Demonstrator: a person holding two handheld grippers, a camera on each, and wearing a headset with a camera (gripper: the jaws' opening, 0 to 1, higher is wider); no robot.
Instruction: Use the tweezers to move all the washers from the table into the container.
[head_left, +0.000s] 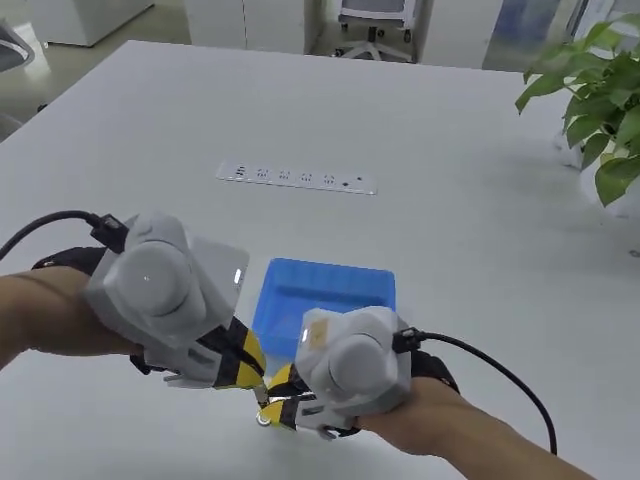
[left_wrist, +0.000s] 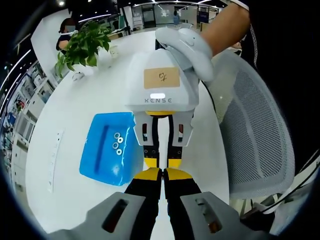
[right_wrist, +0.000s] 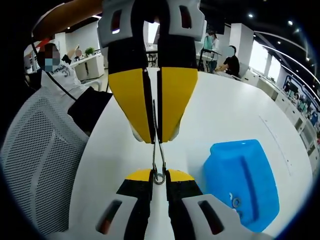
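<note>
The left tool (right_wrist: 156, 139) is clamping the tweezers (right_wrist: 152, 156) shut – their tips are pinching a washer (right_wrist: 159, 178) inside the right tool (right_wrist: 159, 174), which is closing on them. The container (head_left: 330, 285) is waiting just beyond, far-right.

Right gripper (left_wrist: 161, 161) housing: "KENSE"; tan sticker (left_wrist: 161, 77) scrawl unreadable.

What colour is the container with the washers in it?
Blue. The container shows best in the left gripper view, with washers inside.
</note>
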